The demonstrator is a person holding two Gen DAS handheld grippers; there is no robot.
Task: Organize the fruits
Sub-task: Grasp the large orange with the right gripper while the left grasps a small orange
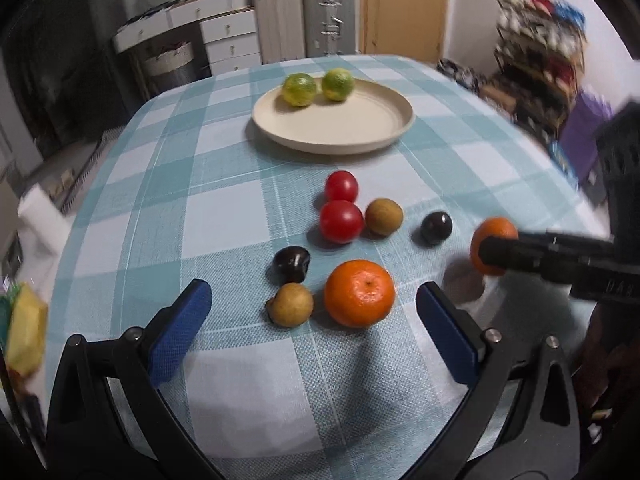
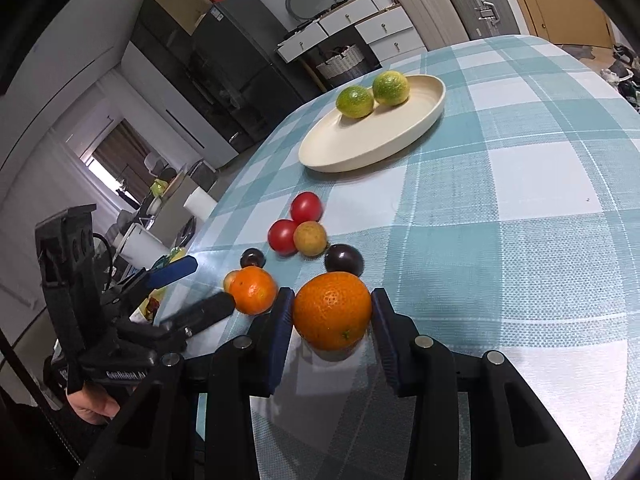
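A cream plate point(image 1: 372, 128) point(image 2: 320, 156) holds two green citrus fruits point(image 1: 316, 86) point(image 2: 372, 94). On the checked cloth lie two red tomatoes point(image 1: 341, 210) point(image 2: 294, 222), two brown fruits point(image 1: 383, 216) point(image 1: 290, 305), two dark plums point(image 1: 436, 227) point(image 1: 291, 264) and an orange point(image 1: 359, 293) point(image 2: 254, 290). My left gripper point(image 1: 314, 322) is open, just in front of that orange. My right gripper point(image 2: 330, 318) is shut on a second orange point(image 2: 332, 310) point(image 1: 494, 246), held just above the cloth at the right.
The table's left edge drops off to a white paper roll point(image 2: 200, 202) and clutter. White drawers point(image 1: 228, 40) and suitcases point(image 1: 304, 20) stand beyond the far edge, a cluttered shelf point(image 1: 540, 48) at the right.
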